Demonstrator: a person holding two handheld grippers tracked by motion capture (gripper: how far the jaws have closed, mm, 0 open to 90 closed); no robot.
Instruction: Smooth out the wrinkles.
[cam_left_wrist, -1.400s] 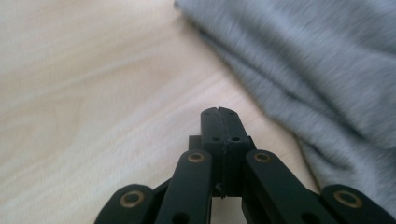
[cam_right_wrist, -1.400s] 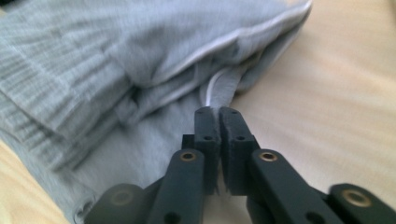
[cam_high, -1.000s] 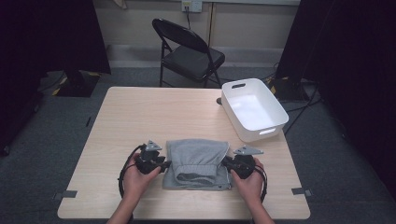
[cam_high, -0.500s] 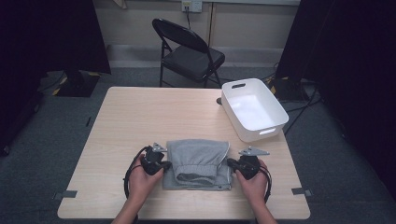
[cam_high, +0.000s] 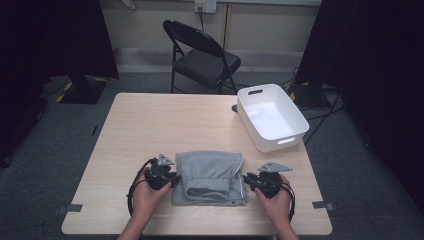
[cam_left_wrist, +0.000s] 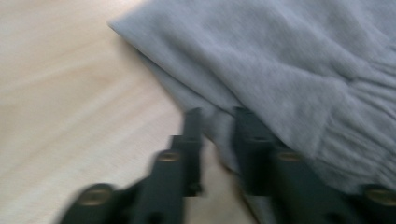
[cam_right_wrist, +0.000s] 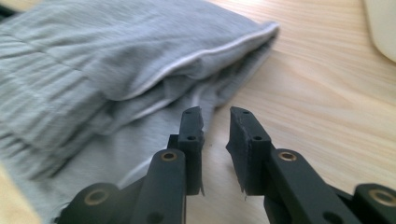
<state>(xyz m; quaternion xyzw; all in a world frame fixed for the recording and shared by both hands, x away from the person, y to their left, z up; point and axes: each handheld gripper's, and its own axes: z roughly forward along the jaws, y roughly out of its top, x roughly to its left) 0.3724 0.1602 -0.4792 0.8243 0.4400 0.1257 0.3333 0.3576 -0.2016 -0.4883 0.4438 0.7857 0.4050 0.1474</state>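
on the near half of the pale wooden counter (cam_high: 150, 120), between the person's two hands, lies a folded grey garment (cam_high: 210, 177), a soft knit piece with a ribbed band and a thin white trim along one edge; a white bin (cam_high: 271, 117) stands well apart at the far right corner, and a black folding chair (cam_high: 202, 55) waits beyond the counter's far edge. the garment looks light and limp, so it will likely sag and unfold if lifted by one layer alone; the better hold, by my judgement, is at the two side edges, pinching through all the stacked layers at once. the left hand-held gripper (cam_left_wrist: 217, 135) sits at the garment's left edge with its jaws a little apart and a fold of cloth lying between them, not clamped as far as i can tell. the right hand-held gripper (cam_right_wrist: 215, 133) rests just beside the right edge, its jaws released with bare wood showing in the gap. the left gripper view is blurred, so whether the cloth is truly gripped is hard to make out, and how many layers lie underneath stays hidden. the small dark tag at the near hem is too small to read.
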